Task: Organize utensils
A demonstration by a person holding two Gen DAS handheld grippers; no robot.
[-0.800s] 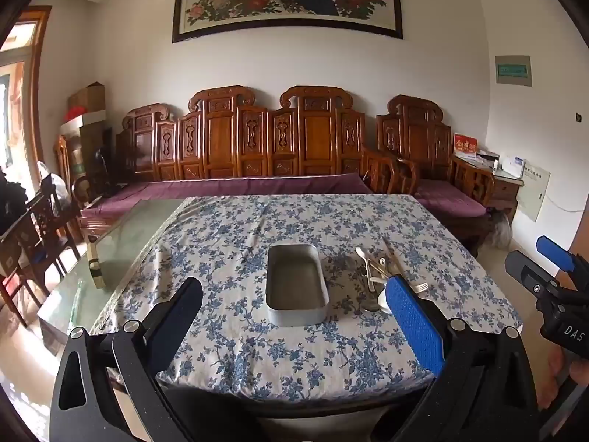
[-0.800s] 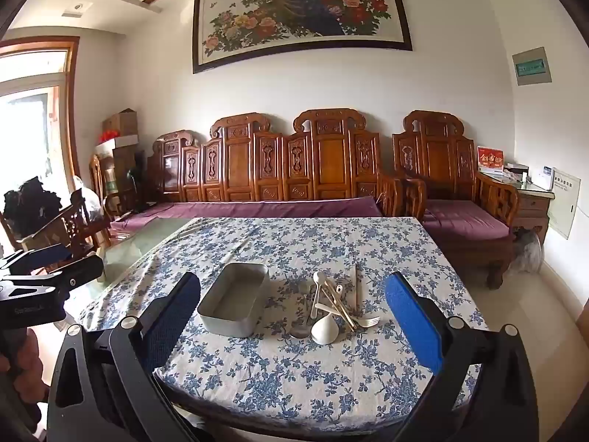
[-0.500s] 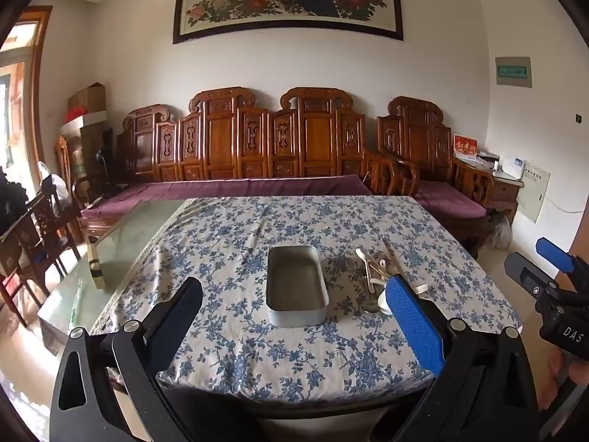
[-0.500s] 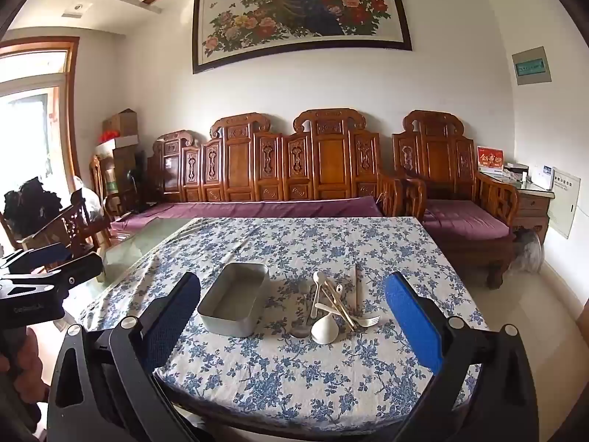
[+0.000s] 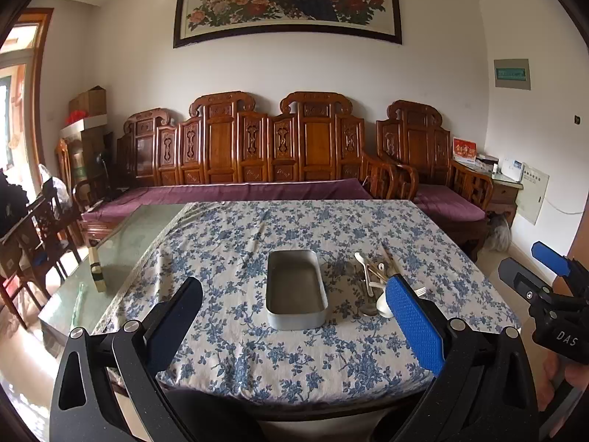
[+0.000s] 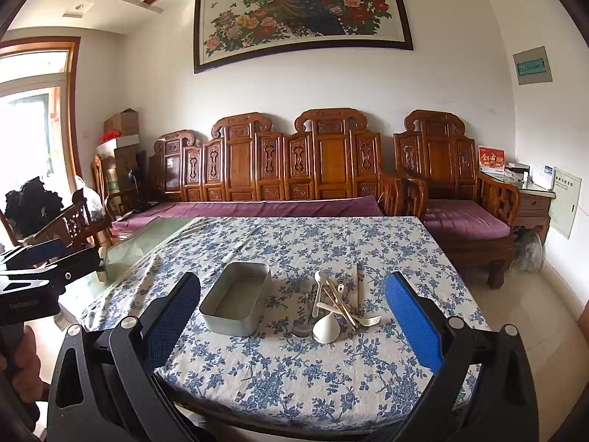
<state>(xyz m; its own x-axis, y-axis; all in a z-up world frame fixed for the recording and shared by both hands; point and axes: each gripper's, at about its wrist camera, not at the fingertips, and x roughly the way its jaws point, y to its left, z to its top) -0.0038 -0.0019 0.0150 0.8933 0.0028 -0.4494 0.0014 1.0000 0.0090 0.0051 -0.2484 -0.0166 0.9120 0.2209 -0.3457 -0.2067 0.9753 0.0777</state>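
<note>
- Nothing is seen to have moved since the earlier frames: both hand-held grippers and every item on the worktop are found in the same places.
- Left hand-held gripper (image 5: 294, 316): jaws spread wide, nothing between them; held short of the near edge of the worktop, aimed slightly downward at the tin.
- Right hand-held gripper (image 6: 292, 313): jaws likewise spread wide and empty; held off the near edge, aimed towards the utensils; its blue pad is also caught at the right edge of the left wrist view.
- Metal tin (image 5: 296, 293): rectangular, open-topped, nothing seen inside; set on the near middle of the worktop, long side running away from the cameras.
- Utensils (image 6: 337, 304): one loose heap just to the right of the tin, apart from it; pale spoons, chopsticks, a fork and a white funnel-shaped piece (image 6: 325, 328) are made out, crossed over one another.
- Worktop (image 6: 294, 372): covered by a white cloth with blue flowers; bare glass is left showing on its left side.
- Carved wooden bench (image 5: 257, 147): placed behind the worktop against the wall, with a purple cushion.
- Framed floral picture (image 6: 302, 11): hung above the bench.
</note>
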